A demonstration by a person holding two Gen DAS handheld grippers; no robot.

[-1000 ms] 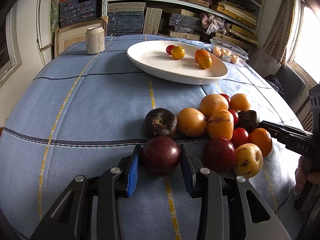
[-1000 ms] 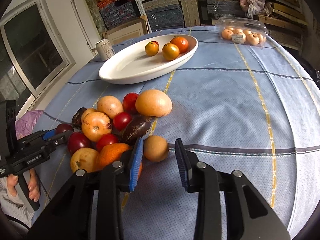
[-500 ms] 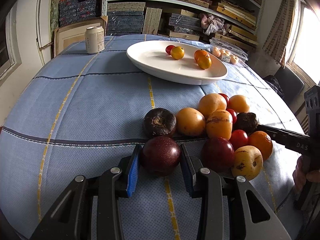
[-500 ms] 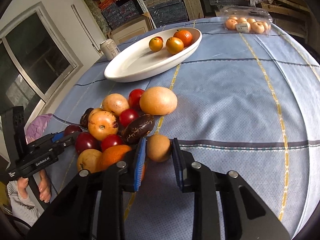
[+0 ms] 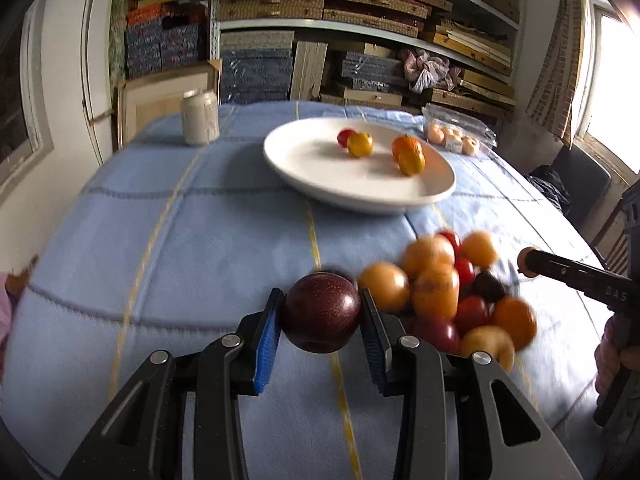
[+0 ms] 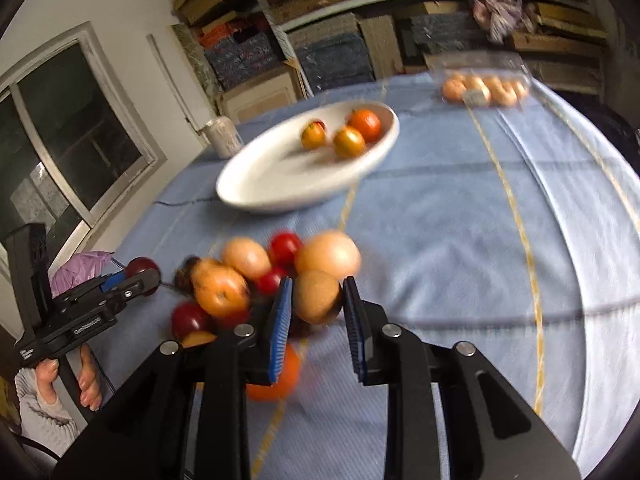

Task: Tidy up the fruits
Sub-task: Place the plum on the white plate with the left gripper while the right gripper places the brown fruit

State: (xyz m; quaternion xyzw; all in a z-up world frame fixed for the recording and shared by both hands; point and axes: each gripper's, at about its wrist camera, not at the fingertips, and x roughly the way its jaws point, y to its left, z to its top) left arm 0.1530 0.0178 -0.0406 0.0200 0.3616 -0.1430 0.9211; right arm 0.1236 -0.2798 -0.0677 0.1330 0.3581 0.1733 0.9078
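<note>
My left gripper (image 5: 320, 316) is shut on a dark purple round fruit (image 5: 320, 312) and holds it above the blue cloth. My right gripper (image 6: 316, 300) is shut on a small brown round fruit (image 6: 316, 296), also lifted. A pile of orange, red and dark fruits (image 5: 444, 292) lies on the cloth to the right of the left gripper; in the right wrist view the pile (image 6: 248, 276) is left of the held fruit. A white oval plate (image 5: 360, 168) with several small fruits stands farther back, and also shows in the right wrist view (image 6: 280, 176).
A drink can (image 5: 199, 117) stands at the far left of the table. A clear pack of small fruits (image 5: 456, 136) lies behind the plate. Shelves with boxes stand beyond the table. The right gripper (image 5: 576, 280) shows at the right edge.
Both grippers have risen off the cloth with their fruits. The right gripper closed on the brown fruit. The views are now blurred by motion.
</note>
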